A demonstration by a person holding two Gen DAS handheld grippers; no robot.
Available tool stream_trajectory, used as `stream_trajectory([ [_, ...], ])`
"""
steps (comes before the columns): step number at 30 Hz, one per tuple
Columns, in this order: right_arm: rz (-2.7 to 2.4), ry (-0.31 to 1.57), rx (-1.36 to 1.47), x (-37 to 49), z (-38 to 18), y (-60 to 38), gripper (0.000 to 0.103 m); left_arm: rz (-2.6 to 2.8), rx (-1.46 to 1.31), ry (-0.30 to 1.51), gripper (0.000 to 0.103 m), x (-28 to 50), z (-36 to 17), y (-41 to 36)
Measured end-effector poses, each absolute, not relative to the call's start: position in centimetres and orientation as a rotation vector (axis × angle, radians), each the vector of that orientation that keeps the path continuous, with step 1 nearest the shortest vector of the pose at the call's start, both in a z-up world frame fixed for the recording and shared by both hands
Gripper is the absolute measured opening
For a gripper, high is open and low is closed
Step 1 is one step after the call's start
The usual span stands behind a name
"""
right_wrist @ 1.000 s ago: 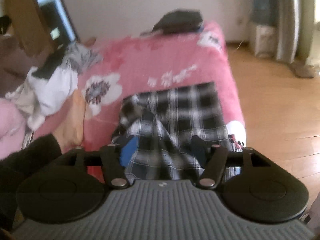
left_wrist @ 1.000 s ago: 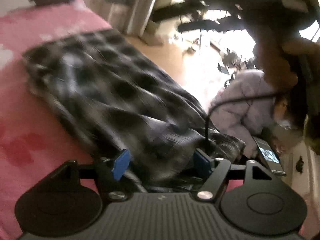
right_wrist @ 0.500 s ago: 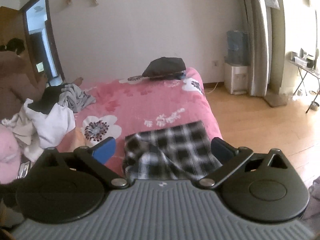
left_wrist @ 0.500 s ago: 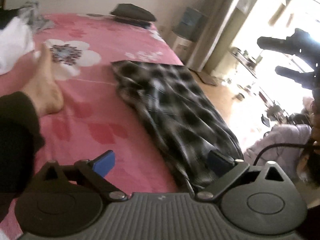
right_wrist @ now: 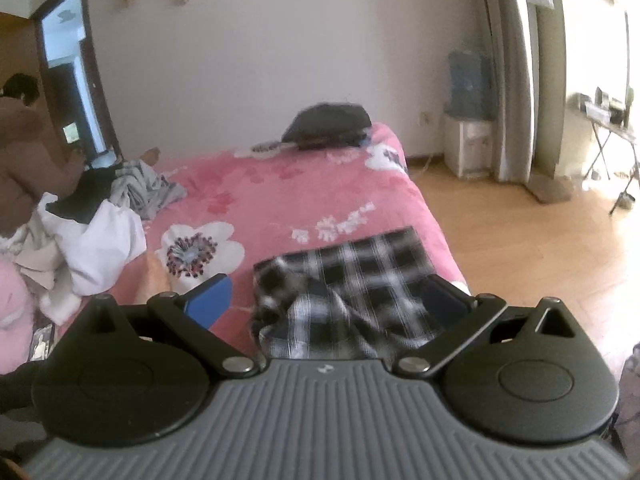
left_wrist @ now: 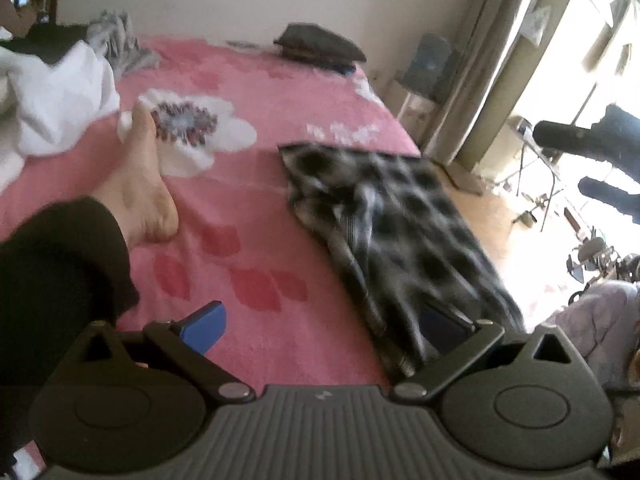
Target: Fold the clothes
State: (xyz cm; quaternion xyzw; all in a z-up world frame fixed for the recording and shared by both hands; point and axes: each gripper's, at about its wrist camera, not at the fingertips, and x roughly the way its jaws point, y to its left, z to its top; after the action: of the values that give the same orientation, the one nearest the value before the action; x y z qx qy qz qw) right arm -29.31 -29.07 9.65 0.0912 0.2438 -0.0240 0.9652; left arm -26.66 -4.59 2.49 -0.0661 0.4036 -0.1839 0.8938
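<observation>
Left wrist view: the left tool point(left_wrist: 326, 326) hangs released, jaws spread wide with nothing pinched, its right finger overlapping the near end of the plaid garment point(left_wrist: 396, 236). That garment lies partly folded toward two o'clock, along the right edge of the pink bed point(left_wrist: 256, 184). The right tool point(right_wrist: 328, 298) is likewise released above the same cloth (bunched at its near-left corner). My worry: that loose bunch may spring open, or the garment could slide off the bed edge if nudged.
</observation>
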Motion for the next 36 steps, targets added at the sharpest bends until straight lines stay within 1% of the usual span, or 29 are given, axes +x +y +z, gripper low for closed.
stream_trajectory([
  [4, -0.052, 0.393, 0.178, -30.8, 11.2, -28.8, 0.102, -0.351, -0.104, 0.726, 0.103, -27.0, 7.6, -4.1],
  [10, -0.068, 0.216, 0.202, -33.7, 15.0, -29.5, 0.102, -0.335, -0.039, 0.538, 0.103, -26.8, 19.0, -2.6],
  [15, -0.05, 0.111, 0.124, -34.8, 19.3, -29.3, 0.102, -0.27, 0.003, 0.531, 0.103, -23.4, 27.1, -2.7],
  [19, 0.014, 0.093, 0.05, -32.7, 22.0, -28.5, 0.102, -0.18, -0.006, 0.514, 0.103, -20.0, 30.0, -2.8],
  [22, 0.047, 0.085, 0.005, -29.7, 23.3, -27.2, 0.102, -0.129, -0.03, 0.512, 0.103, -17.8, 29.9, -2.1],
  [25, 0.087, 0.12, 0.016, -26.3, 23.8, -25.8, 0.102, -0.111, -0.084, 0.528, 0.103, -16.1, 27.9, -0.3],
  [30, 0.146, 0.232, 0.033, -20.0, 23.4, -24.4, 0.102, -0.125, 0.011, 0.584, 0.103, -10.8, 23.2, 0.7],
  [34, 0.119, 0.225, -0.055, -16.4, 22.3, -24.5, 0.102, -0.171, 0.025, 0.612, 0.103, -5.4, 18.1, -0.1],
  [36, 0.101, 0.266, -0.068, -14.2, 20.9, -25.8, 0.102, -0.214, 0.02, 0.621, 0.103, -3.4, 14.9, -0.8],
])
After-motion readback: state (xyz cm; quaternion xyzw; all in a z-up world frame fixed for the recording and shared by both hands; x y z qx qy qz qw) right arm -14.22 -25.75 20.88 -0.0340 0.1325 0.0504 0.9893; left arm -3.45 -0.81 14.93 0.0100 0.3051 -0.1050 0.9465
